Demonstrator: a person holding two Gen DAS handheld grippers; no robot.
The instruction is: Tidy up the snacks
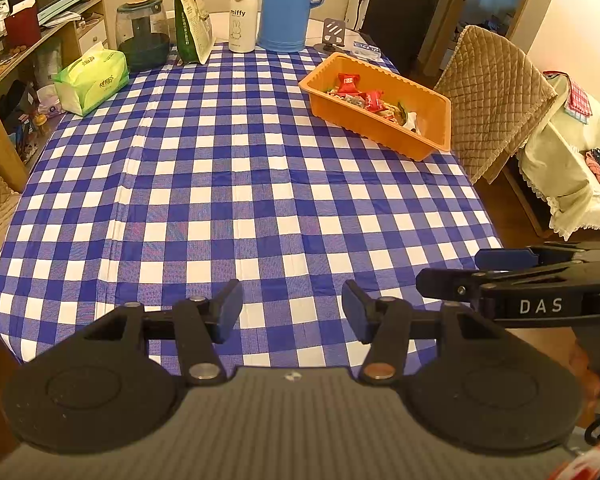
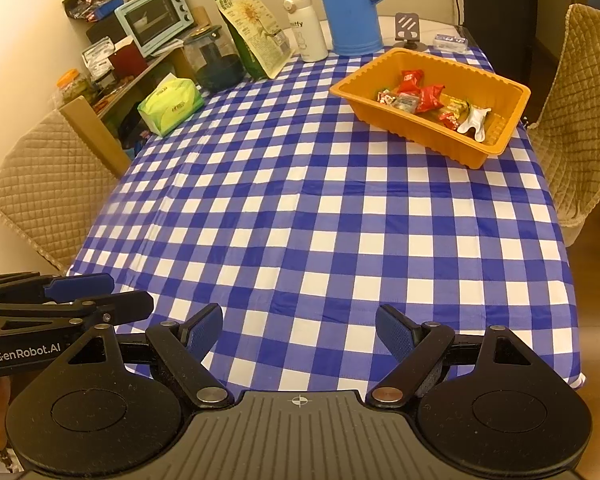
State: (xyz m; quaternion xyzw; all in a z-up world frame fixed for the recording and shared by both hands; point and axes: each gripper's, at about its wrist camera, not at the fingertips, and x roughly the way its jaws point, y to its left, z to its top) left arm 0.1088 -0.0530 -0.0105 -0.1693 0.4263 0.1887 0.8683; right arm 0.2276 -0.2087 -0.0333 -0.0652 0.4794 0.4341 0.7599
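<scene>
The wrapped snacks [image 2: 424, 98], mostly red packets with a white one at the near end, lie inside an orange plastic tray [image 2: 476, 152] on the far right part of the worktop [image 2: 300, 220], which is covered in a blue-and-white checked cloth. Behind the tray stand a phone stand [image 2: 408, 30], a tall blue jug [image 2: 350, 8], a white Miffy bottle [image 1: 243, 16], a green snack bag [image 2: 256, 32] and a dark glass jar [image 1: 142, 34]; a green tissue pack [image 1: 92, 80] lies to the left. Both grippers hover side by side over the near edge: left gripper [image 1: 292, 312] fingers apart and empty, right gripper [image 2: 299, 334] fingers likewise spread, holding nothing.
</scene>
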